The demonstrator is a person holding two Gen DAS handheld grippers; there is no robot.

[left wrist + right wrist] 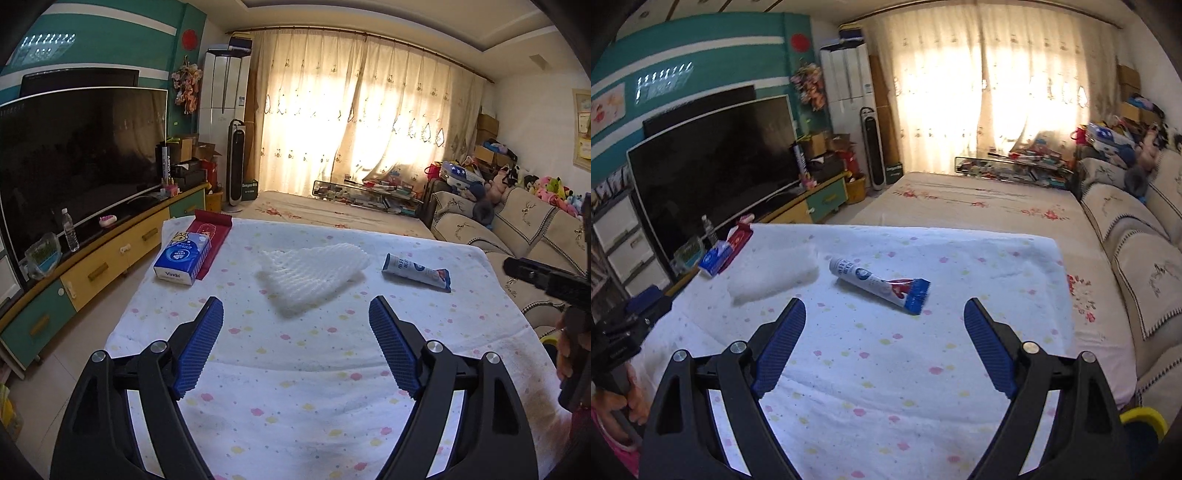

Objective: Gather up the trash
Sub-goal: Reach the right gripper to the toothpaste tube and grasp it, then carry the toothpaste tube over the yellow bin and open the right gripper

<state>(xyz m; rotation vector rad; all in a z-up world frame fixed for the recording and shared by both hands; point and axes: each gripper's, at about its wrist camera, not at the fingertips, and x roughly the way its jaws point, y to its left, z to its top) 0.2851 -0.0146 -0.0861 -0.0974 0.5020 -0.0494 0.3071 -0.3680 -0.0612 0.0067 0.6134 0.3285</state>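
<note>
A white foam net wrap [314, 275] lies in the middle of the dotted white cloth [295, 369], just beyond my left gripper [295, 314], which is open and empty above the cloth. To its right lies a squeezed white, blue and red tube [415, 272]. In the right wrist view the same tube [879, 283] lies just ahead of my right gripper [884, 314], also open and empty, with the foam wrap [775, 275] to the left. A blue tissue pack [183, 258] rests on a red envelope [212, 240] at the far left corner.
A TV [81, 158] on a yellow and green cabinet [110, 258] runs along the left. A sofa [517, 236] with plush toys is on the right. A floral-covered surface [979, 206] and a cluttered glass table [365, 194] lie beyond. A yellow-rimmed bin [1143, 424] sits low right.
</note>
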